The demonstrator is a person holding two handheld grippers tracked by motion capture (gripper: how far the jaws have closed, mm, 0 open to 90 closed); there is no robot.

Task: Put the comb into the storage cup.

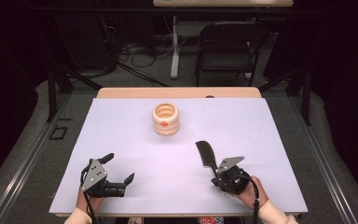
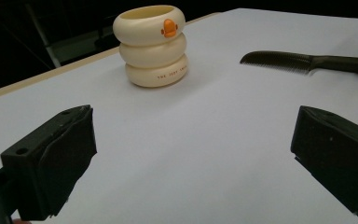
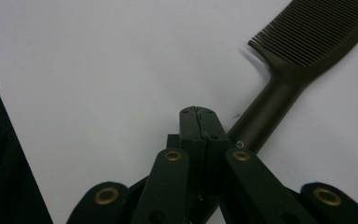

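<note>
High view: desk [image 1: 121, 140] with pale lilac top, wooden edge at the far side.
Item 1: black comb [image 1: 206, 154], lying near the right front of the desk, toothed head pointing away from the person, handle toward the right gripper [image 1: 216, 176].
Item 2: right gripper, jaws pressed together over the comb's handle; the right gripper view shows the two pads meeting with the handle passing under them.
Item 3: left gripper [image 1: 120, 168], at the left front of the desk, jaws wide apart, nothing between them.
Item 4: cream three-ringed cup [image 1: 165, 119] with orange mark, upright at mid-desk toward the far side, well apart from both grippers.
Item 5: black chair [image 1: 227, 46] on the floor beyond the desk.
</note>
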